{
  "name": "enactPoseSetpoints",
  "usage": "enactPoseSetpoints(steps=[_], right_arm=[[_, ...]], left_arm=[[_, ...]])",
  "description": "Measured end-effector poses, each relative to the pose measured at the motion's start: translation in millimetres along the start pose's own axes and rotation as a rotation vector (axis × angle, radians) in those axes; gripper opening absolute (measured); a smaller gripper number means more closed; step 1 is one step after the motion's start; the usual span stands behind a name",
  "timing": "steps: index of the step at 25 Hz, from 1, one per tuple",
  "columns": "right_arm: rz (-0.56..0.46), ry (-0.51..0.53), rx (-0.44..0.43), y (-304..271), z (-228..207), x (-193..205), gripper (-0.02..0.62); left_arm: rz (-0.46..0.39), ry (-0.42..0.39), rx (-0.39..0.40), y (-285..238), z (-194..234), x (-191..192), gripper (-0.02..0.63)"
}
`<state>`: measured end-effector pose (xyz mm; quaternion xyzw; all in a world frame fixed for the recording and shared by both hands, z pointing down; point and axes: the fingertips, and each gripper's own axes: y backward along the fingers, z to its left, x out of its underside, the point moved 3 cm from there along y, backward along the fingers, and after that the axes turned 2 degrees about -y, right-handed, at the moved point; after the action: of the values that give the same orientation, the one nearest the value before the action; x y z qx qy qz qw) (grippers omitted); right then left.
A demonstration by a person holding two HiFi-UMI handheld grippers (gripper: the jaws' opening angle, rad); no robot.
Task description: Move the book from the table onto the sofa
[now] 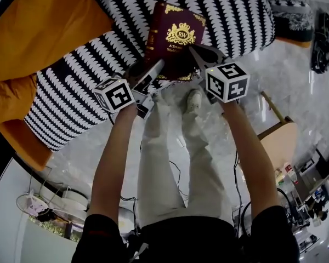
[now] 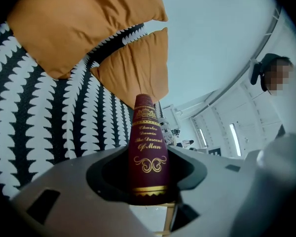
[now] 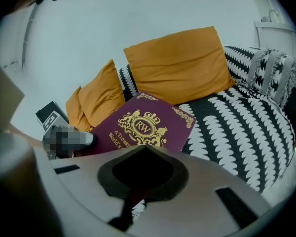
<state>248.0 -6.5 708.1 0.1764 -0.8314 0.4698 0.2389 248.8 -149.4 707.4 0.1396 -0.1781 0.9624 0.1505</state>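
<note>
In the head view, the book [image 1: 175,40], maroon with a gold crest on its cover, is above the black-and-white seat of the sofa [image 1: 236,15], held between two bare forearms. Whether it touches the seat cannot be told. The left tongs [image 1: 152,70] meet the book's near left corner and the right tongs [image 1: 197,56] its near right corner. Orange cushions [image 1: 44,26] lie left of the book, and a shoe [image 1: 193,100] stands on the pale floor [image 1: 274,75] just in front of the sofa.

In the left gripper view, the tongs are clenched on the book's gold-lettered spine, which rises between the two jaws, with the patterned sofa and the cushions to its left.

In the right gripper view, the jaws are pressed together on a thin maroon edge of the book, and its crested cover slopes away over the sofa seat, in front of the cushions.
</note>
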Motion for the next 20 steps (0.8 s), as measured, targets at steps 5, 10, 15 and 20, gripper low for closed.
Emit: enactPoseSetpoints(steps=[5, 10, 15, 20], right_arm=[[0.019, -0.031, 0.011, -11.1, -13.3, 3.6, 0.017], [0.031, -0.055, 0.001, -19.8, -14.4, 10.0, 0.017], [0.032, -0.075, -0.006, -19.8, -8.9, 15.6, 0.015], [0.041, -0.085, -0.013, -23.5, -10.3, 21.2, 0.016]], left_arm=[[0.008, 0.009, -0.02, -15.8, 11.6, 1.4, 0.224], [0.041, 0.011, -0.04, -23.6, 23.0, 2.7, 0.224], [0.048, 0.014, -0.052, -23.0, 26.0, 5.2, 0.225], [0.046, 0.005, -0.08, -25.4, 31.2, 7.5, 0.225]])
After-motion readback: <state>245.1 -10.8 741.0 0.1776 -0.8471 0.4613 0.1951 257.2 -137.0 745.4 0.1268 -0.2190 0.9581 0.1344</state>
